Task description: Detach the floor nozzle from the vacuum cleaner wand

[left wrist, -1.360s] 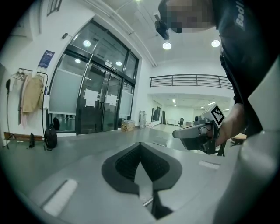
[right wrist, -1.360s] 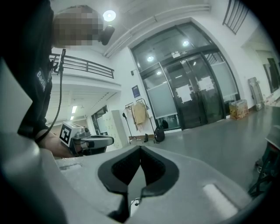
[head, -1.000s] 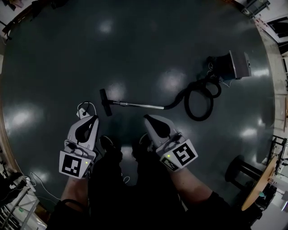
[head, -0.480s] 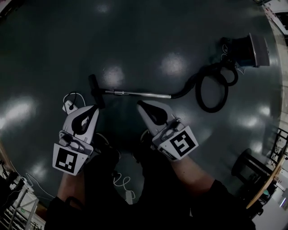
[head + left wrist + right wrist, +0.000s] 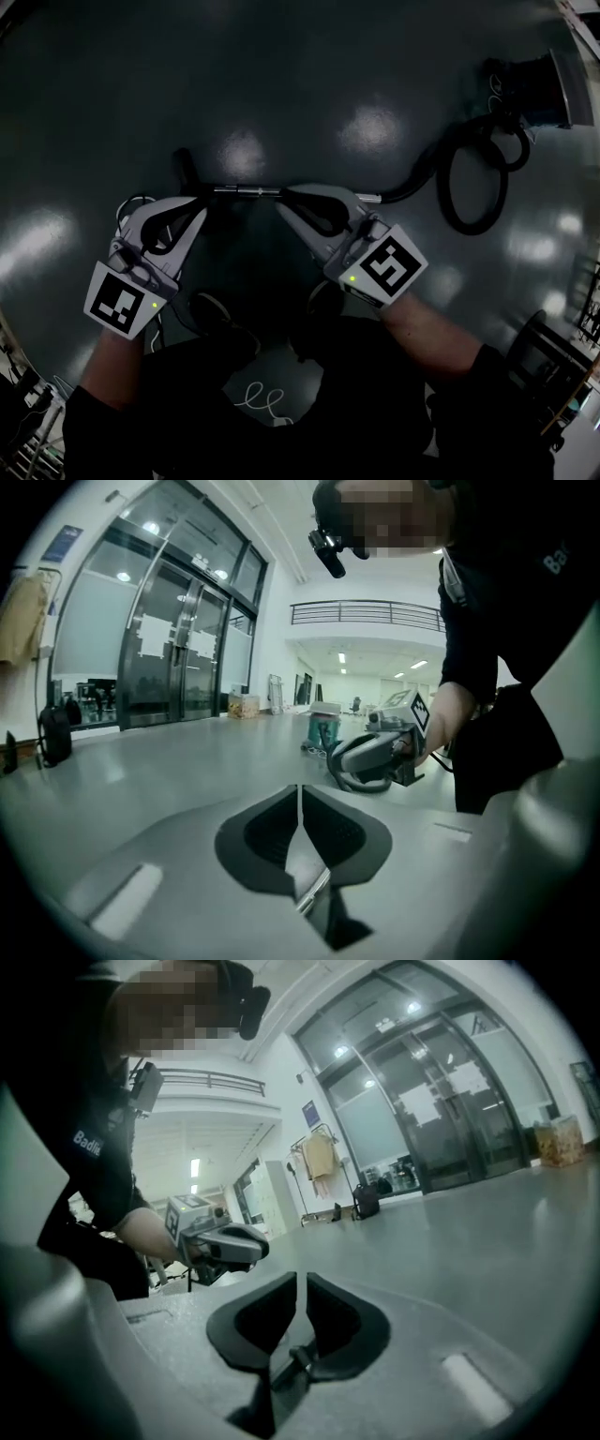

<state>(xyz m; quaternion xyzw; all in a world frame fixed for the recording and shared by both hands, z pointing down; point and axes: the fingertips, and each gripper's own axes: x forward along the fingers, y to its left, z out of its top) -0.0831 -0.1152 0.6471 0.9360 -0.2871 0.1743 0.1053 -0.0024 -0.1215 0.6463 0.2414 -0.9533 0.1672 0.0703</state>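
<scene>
– So where's the floor nozzle (image 5: 185, 171) sitting?
– Flat on the dark floor (image 5: 281, 75), upper left of centre in the head view. It's on the end of the shiny wand (image 5: 246, 190), which runs right to the hose (image 5: 469, 192) and the vacuum body (image 5: 534, 84) in the upper right corner.
– And your grippers?
– Both are low over the wand. My left gripper (image 5: 195, 212) has its tip just beside the nozzle end, and my right gripper (image 5: 284, 199) is near the wand's middle. Each one's jaws have just been opening, only a thin slit so far, gripping nothing. A sliver of wand shows below through the left slit.
</scene>
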